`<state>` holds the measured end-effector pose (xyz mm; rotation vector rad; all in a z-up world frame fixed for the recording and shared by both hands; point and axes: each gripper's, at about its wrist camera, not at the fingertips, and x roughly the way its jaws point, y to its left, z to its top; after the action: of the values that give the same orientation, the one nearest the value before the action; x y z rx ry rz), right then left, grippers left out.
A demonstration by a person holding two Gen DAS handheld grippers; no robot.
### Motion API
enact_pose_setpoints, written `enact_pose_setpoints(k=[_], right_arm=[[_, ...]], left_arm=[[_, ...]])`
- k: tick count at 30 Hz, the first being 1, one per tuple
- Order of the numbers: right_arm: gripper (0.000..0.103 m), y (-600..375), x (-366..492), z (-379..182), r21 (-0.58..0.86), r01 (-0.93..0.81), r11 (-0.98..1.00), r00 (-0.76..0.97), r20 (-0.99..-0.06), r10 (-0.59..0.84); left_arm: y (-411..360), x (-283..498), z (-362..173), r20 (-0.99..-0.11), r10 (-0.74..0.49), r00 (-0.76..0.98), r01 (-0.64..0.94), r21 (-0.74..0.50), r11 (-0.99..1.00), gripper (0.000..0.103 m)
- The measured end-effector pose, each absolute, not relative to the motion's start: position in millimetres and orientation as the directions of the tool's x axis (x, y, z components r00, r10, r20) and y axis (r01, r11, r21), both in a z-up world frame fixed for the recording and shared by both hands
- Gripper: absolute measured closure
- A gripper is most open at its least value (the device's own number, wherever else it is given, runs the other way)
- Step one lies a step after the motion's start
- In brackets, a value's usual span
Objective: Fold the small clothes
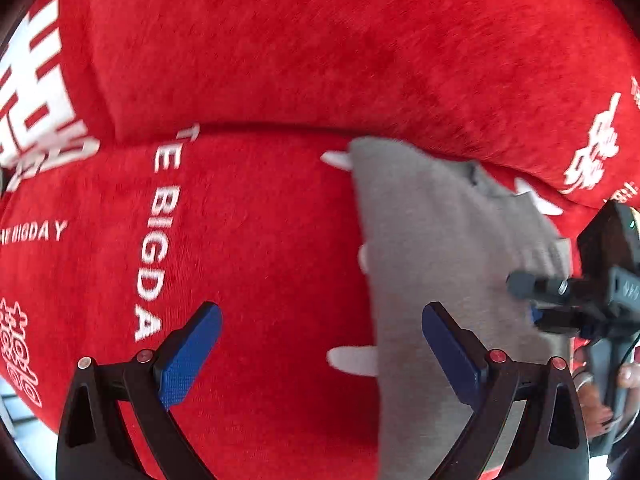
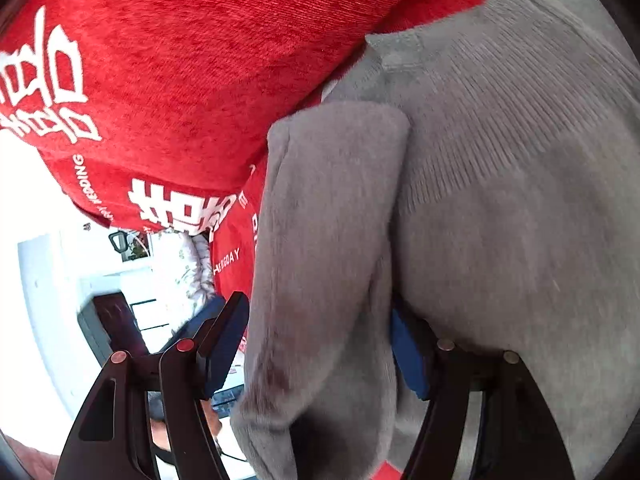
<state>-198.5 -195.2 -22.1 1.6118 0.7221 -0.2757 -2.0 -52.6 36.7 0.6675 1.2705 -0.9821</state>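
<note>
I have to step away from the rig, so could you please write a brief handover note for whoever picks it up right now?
Left gripper: open, empty, over the left edge of the grey garment.
Right gripper: open; a folded grey flap sits between the fingers, not clamped.
The garment lies on the red cover with white lettering, against the red cushion.
Done: at least one flap is folded over.
Left: how many folds remain cannot be told; finish and tidy.

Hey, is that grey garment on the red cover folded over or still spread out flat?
Folded. In the right wrist view, one flap of the grey garment lies doubled over its ribbed body, with a rounded fold edge on top.
</note>
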Motion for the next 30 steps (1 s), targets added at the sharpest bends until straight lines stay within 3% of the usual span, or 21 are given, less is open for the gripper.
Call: enact_pose_setpoints(k=[1,2,4,9,13,18,20,23,25,26,30], right_arm=[[0.052,-195.9,-195.5,-22.4,0.803,0.596,-0.013,0.771,-0.567,0.291],[0.089,-195.8,-189.9,-21.6,0.797,0.604,0.007,0.76,-0.579,0.297],[0.089,-193.2,-180.3,-11.4,0.797,0.602,0.047,0.757,-0.588,0.286],[0.09,-195.0,-202.6,62.5,0.856,0.487,0.171,0.843,-0.513,0.165],[0.09,-207.4,-254.9,91.3,0.816,0.537,0.215,0.825,-0.561,0.068],[0.089,-229.3,-314.5,42.8,0.605,0.784,0.141,0.607,-0.794,0.032],[0.076,-231.6,-333.2,7.0,0.577,0.816,0.036,0.572,-0.816,0.087],[0.067,-228.5,-349.6,-4.0,0.625,0.779,-0.052,0.628,-0.776,0.058],[0.07,-226.5,-349.3,-2.1,0.628,0.776,-0.058,0.631,-0.774,0.05],[0.086,-226.3,-344.8,3.1,0.625,0.78,-0.037,0.626,-0.778,0.045],[0.088,-218.2,-328.6,44.8,0.617,0.78,0.098,0.621,-0.783,-0.014]], left_arm=[[-52.0,-1.8,32.7,-0.976,-0.219,0.005,0.88,-0.1,0.465,0.003],[-51.0,-1.6,30.6,-0.977,-0.214,0.003,0.878,-0.1,0.468,0.003],[-49.2,-4.7,27.9,-0.978,-0.207,0.001,0.877,-0.098,0.47,0.003],[-55.2,-19.0,40.1,-0.97,-0.241,-0.018,0.898,-0.122,0.422,0.003],[-73.3,-42.9,45.9,-0.962,-0.269,-0.053,0.925,-0.148,0.349,0.003],[-98.6,-83.7,22.0,-0.966,-0.236,-0.102,0.947,-0.167,0.276,0.003],[-102.8,-95.6,9.7,-0.973,-0.207,-0.104,0.952,-0.158,0.262,0.003],[-102.8,-101.9,4.6,-0.975,-0.209,-0.082,0.955,-0.136,0.262,0.002],[-101.1,-98.9,3.0,-0.975,-0.203,-0.088,0.955,-0.141,0.262,0.002],[-101.1,-97.2,3.2,-0.976,-0.198,-0.089,0.954,-0.141,0.265,0.002],[-102.8,-96.7,14.6,-0.978,-0.203,-0.048,0.966,-0.098,0.241,0.002]])
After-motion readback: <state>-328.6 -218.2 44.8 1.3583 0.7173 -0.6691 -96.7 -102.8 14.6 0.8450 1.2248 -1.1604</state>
